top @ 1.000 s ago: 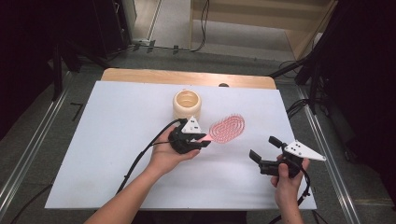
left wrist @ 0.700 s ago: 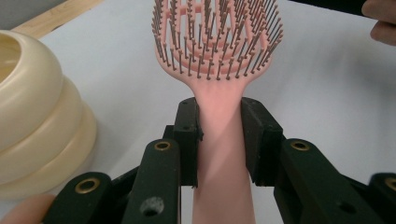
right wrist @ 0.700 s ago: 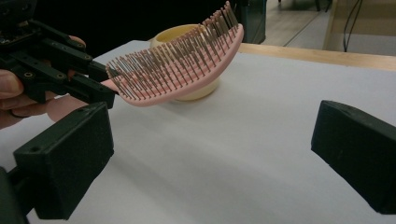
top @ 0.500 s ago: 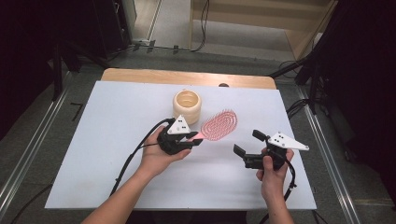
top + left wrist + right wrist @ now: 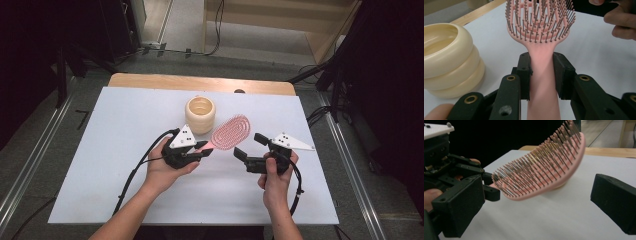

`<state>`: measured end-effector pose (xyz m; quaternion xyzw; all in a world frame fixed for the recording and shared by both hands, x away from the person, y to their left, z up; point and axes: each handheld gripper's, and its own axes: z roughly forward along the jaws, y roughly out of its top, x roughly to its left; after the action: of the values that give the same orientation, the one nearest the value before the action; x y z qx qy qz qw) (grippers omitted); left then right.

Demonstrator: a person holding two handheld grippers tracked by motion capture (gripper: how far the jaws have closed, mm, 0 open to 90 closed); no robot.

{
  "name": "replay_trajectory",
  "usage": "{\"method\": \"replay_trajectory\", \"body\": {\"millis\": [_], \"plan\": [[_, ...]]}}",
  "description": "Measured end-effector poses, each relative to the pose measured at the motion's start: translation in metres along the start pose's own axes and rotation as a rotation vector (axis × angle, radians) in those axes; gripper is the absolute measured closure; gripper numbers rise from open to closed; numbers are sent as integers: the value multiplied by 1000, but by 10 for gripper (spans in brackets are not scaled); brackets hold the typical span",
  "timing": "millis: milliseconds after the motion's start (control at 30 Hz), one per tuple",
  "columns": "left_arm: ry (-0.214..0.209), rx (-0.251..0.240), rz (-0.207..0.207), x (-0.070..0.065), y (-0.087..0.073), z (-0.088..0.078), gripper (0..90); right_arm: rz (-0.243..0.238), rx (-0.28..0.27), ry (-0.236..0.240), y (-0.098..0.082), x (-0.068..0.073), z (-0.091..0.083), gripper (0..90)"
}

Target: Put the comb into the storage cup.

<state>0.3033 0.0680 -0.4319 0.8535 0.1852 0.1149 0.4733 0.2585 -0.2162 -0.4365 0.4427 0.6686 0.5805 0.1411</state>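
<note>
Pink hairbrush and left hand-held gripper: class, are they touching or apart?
Touching. The left gripper view shows the left hand-held gripper with both jaws pressed against the handle of the pink hairbrush, no gap on either side.

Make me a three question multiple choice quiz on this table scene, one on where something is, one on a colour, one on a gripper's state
1. Where is the cup?
A. on the white table, beside the brush head
B. on the floor
C. between the right gripper's jaws

2. What colour is the brush?
A. blue
B. pink
C. green

3. What is the left gripper doing?
A. hanging open over the cup
B. lying on the table
C. clamped on the brush handle

Answers:
1 A, the high view shows the cup on the table next to the brush head.
2 B, handle and head are pink in both gripper views.
3 C, the left gripper view shows both pads pressing the handle, while the right gripper is open nearby.
</note>
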Motion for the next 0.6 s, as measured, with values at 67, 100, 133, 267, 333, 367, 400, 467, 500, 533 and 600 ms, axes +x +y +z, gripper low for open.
{"method": "replay_trajectory", "body": {"millis": [67, 100, 133, 267, 333, 367, 400, 467, 500, 533, 600], "plan": [[0, -15, -7, 0, -1, -2, 700, 11, 0, -1, 2, 3, 4, 0], [1, -19, -7, -1, -1, -3, 700, 20, -3, 2, 3, 4, 6, 0], [2, -22, -7, -1, -2, -4, 700, 31, -3, 3, 4, 5, 8, 0], [9, -36, -11, -2, -4, -6, 700, 59, -9, 19, 6, 9, 15, 0], [17, -44, -14, -4, -6, -7, 700, 77, -7, 18, 7, 10, 18, 0], [16, -46, -12, -4, -6, -7, 700, 86, -9, 23, 7, 10, 19, 0], [22, -50, -12, -5, -7, -7, 700, 94, -13, 25, 7, 10, 21, 0], [26, -52, -9, -6, -8, -8, 700, 116, -16, 34, 7, 9, 23, 0], [29, -59, -13, -7, -9, -8, 700, 129, -18, 47, 7, 9, 23, 0], [36, -62, -13, -7, -9, -8, 700, 136, -19, 53, 6, 9, 24, 0], [36, -69, -14, -8, -11, -7, 700, 146, -22, 55, 5, 9, 25, 24]]}}
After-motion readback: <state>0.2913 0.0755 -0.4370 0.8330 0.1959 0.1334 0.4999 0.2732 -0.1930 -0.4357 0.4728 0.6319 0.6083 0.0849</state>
